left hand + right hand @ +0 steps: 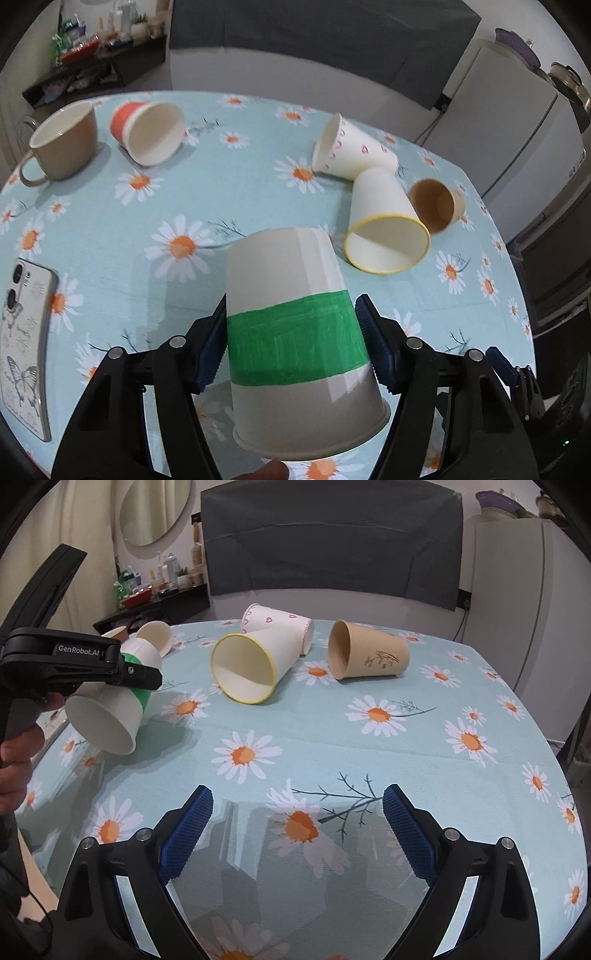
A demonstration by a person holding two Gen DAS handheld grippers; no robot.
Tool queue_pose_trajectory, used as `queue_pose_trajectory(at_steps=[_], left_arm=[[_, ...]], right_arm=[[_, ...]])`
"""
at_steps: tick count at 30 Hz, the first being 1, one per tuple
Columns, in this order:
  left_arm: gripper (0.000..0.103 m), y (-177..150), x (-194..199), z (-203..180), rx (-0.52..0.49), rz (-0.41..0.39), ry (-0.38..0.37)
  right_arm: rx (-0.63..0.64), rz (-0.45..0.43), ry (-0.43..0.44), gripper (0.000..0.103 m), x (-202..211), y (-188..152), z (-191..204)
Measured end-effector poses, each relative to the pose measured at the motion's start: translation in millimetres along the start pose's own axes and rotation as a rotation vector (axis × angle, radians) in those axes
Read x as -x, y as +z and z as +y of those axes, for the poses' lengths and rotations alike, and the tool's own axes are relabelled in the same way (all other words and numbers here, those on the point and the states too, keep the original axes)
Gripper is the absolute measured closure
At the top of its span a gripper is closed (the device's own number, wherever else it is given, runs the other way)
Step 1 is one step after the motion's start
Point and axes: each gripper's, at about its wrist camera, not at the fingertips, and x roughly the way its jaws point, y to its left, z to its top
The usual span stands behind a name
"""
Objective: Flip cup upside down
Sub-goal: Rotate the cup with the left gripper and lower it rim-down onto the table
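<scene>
My left gripper (291,328) is shut on a white paper cup with a green band (295,332), its blue pads pressed on the band. The cup is held above the table, tilted, its base away from the camera and its mouth toward it. In the right wrist view the same cup (107,709) hangs at the left in the left gripper (140,675), mouth facing down and toward the viewer. My right gripper (297,812) is open and empty low over the near part of the table.
On the daisy tablecloth (332,753) lie a yellow-rimmed cup (251,664), a heart-print cup (280,624), a tan cup (369,653) and an orange cup (147,129). A brown mug (62,144) stands far left. A phone (24,343) lies at the left edge.
</scene>
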Motion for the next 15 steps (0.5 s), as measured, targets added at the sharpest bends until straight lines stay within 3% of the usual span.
queue_pose_trajectory(at_steps=[7,15], left_arm=[[0.037,-24.0,15.4,14.1,-0.072,-0.191,0.219],[0.037,-53.8,30.0,20.8,-0.122,-0.251,0.242]], right_arm=[[0.023,-0.003,0.015,0.014,-0.7,3.2,20.8],[0.034,-0.003,0.003,0.014,3.2,0.5,34.9]])
